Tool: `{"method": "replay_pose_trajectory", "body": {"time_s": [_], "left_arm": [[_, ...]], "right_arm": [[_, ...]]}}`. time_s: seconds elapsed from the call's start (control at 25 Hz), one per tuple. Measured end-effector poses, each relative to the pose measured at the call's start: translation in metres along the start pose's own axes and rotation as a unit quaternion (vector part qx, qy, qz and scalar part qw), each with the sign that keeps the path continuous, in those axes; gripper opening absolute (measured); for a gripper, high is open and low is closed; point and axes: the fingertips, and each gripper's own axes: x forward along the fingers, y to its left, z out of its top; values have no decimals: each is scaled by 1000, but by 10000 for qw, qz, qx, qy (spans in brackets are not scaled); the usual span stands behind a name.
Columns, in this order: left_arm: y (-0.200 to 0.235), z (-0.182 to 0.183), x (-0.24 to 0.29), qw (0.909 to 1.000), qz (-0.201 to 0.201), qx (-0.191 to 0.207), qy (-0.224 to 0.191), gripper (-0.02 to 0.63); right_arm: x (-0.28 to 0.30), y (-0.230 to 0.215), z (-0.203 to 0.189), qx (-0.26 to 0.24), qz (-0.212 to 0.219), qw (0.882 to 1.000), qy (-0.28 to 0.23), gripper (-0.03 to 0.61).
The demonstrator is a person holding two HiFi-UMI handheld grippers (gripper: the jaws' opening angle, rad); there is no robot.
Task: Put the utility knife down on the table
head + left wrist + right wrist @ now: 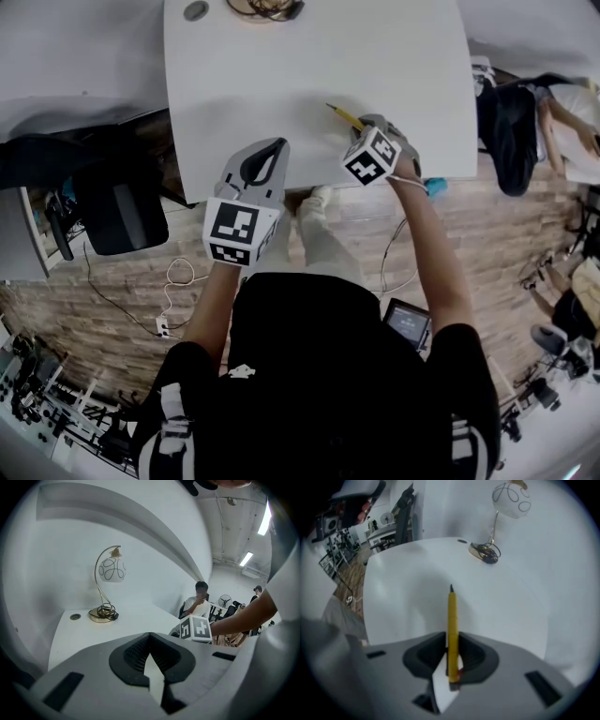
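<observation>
The right claw (451, 660) is clamped on the tail of the yellow utility knife (452, 616), whose long axis runs straight ahead of it over the white table (403, 602) (the left claw (150, 658), closed on nothing, hangs beside the table's near edge).

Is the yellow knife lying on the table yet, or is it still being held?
Not yet, so nothing is finished. The right gripper is shut on the knife, which points out over the white table; I can't tell if it touches. The left gripper is shut with nothing in it, near the table's edge. What's left: lower the knife onto the table, open the gripper and pull away.
</observation>
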Motion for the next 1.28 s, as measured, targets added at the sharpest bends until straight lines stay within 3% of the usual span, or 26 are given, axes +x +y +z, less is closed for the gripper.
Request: {"method": "replay_pose_trajectory", "body": {"time_s": [0.24,1.28], "left_arm": [[0,0,1,10000,3,3,3,17],[-1,4,0,10000,-76,26,-19,17]], "right_arm": [[4,-5,-5,-141,-253,9994,194,98],[-8,-6,1,86,-285,9995,63,132]]}}
